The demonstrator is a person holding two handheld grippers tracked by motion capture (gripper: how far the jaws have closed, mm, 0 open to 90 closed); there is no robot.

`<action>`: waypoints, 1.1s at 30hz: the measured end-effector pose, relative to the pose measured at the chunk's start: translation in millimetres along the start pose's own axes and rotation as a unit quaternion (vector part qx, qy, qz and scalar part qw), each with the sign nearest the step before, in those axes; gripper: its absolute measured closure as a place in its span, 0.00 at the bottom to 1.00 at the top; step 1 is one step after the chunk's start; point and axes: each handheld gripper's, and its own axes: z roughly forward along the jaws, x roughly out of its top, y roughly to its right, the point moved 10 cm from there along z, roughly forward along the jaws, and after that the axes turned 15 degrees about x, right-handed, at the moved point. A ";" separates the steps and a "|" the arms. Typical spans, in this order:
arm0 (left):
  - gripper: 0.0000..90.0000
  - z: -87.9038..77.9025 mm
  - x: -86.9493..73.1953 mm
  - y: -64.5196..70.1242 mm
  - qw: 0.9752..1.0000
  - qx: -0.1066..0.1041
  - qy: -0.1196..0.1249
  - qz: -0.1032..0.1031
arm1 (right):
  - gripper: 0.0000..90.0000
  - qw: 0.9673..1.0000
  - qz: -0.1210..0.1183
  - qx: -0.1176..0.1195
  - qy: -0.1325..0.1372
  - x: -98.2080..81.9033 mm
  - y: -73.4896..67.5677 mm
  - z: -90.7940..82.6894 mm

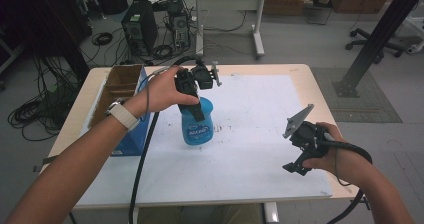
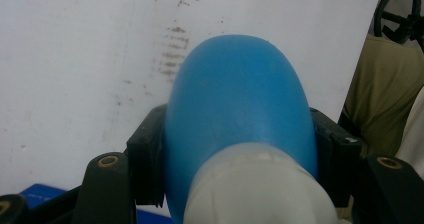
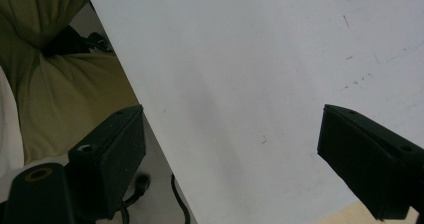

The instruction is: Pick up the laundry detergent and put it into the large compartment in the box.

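Blue plastic sits between the jaws of the left gripper point(image 1: 199, 96): a spray bottle point(image 1: 196, 126), gripped near its shoulder where the blue body narrows into a whitish neck. In the left gripper view the bottle point(image 2: 240, 114) swells out between both black pads, which press on its flanks, so the jaws are closed on it. From above the bottle stands roughly upright, its long axis close to vertical, with the left gripper coming down on it from over the top. Whether its base rests on the white sheet point(image 1: 250, 109) covering the surface or hangs just clear of it is hard to tell from this angle.

The right gripper point(image 1: 300, 156) is well apart, held low near the right front part of the sheet. Its jaws stand wide with nothing between them, looking down across bare sheet point(image 3: 260, 74) and the surface's edge. The left hand point(image 1: 162, 89) alone carries the bottle.

An open cardboard box point(image 1: 120, 81) sits just left of the bottle, at the surface's left side, near enough that a leftward swing would likely meet its wall. The rest of the sheet, to the right and toward the person, is bare but for faint brown scuffs point(image 2: 172, 49). The left gripper's cable point(image 1: 142, 159) trails down across the front-left of the sheet.
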 end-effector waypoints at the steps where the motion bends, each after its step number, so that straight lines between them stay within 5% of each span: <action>1: 0.42 -1.7 -0.3 -0.3 1.000 0.001 -0.002 0.000 | 0.14 1.000 -0.001 0.000 0.001 0.6 0.0 -0.1; 19: 0.42 -28.0 -7.1 -9.0 0.998 0.023 -0.008 -0.052 | 0.14 1.000 -0.007 0.001 0.004 2.9 -1.3 0.6; 33: 0.42 -48.6 -10.3 -17.7 0.993 0.039 -0.015 -0.109 | 0.14 1.000 -0.010 -0.002 0.009 5.1 0.5 -0.2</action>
